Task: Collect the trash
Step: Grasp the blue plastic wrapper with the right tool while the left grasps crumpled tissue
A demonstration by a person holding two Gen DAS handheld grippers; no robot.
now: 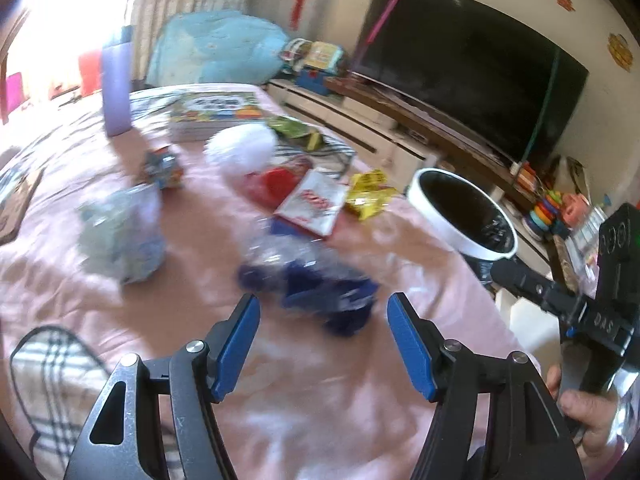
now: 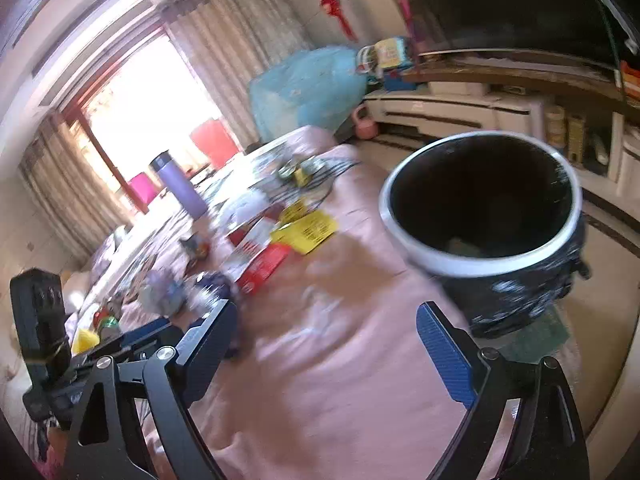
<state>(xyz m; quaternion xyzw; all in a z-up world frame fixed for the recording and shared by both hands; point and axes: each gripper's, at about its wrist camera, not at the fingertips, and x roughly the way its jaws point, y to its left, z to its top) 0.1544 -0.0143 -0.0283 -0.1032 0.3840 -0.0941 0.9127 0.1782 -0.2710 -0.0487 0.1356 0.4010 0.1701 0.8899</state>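
Several pieces of trash lie on a pink cloth-covered table (image 1: 320, 380). My left gripper (image 1: 323, 312) is open and empty, just short of a crumpled blue-and-clear plastic wrapper (image 1: 316, 280). Beyond lie a red-and-white packet (image 1: 312, 204), a yellow wrapper (image 1: 368, 194), a white tissue ball (image 1: 242, 148) and a crumpled pale bag (image 1: 124, 232). A black-lined bin with a white rim (image 1: 464, 212) stands at the table's right edge. My right gripper (image 2: 324, 320) is open and empty, over the cloth, left of the bin (image 2: 484, 200). The yellow wrapper (image 2: 306, 230) and red packet (image 2: 264, 264) also show there.
A purple bottle (image 1: 116, 88) and stacked picture books (image 1: 216, 112) stand at the far side. A TV (image 1: 468, 64) on a low cabinet runs along the right wall with toys (image 1: 548, 208). A blue bag (image 2: 308, 88) sits by the curtains. The views are motion-blurred.
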